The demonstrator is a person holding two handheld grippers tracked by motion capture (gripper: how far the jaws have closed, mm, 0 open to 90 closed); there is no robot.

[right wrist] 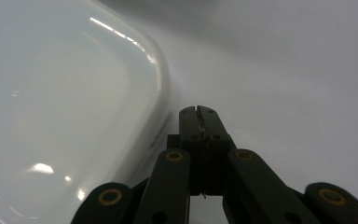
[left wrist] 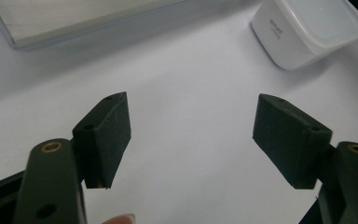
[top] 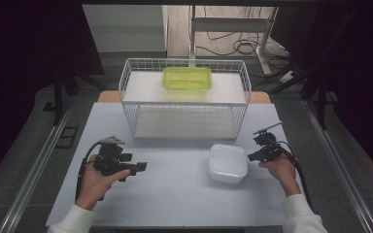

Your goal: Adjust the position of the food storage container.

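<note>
My right gripper (top: 250,156) sat just beside the right edge of the white lidded container (top: 228,162), its jaws pressed flat together with nothing between them — in the right gripper view the two black pads (right wrist: 199,122) met face to face, close against the container's rounded side (right wrist: 65,93), though I could not tell whether they touched it. The container rested on the pale table (top: 175,194), right of centre and in front of the white wire basket (top: 184,99), which held a green tray (top: 187,78) on its upper shelf.

My left gripper (top: 141,166) hung over the table's left half, well apart from the container, pointing towards it. Its jaws stood wide apart and empty — the left gripper view showed bare tabletop between the pads (left wrist: 107,135), with the container (left wrist: 307,30) further off at the upper right.
</note>
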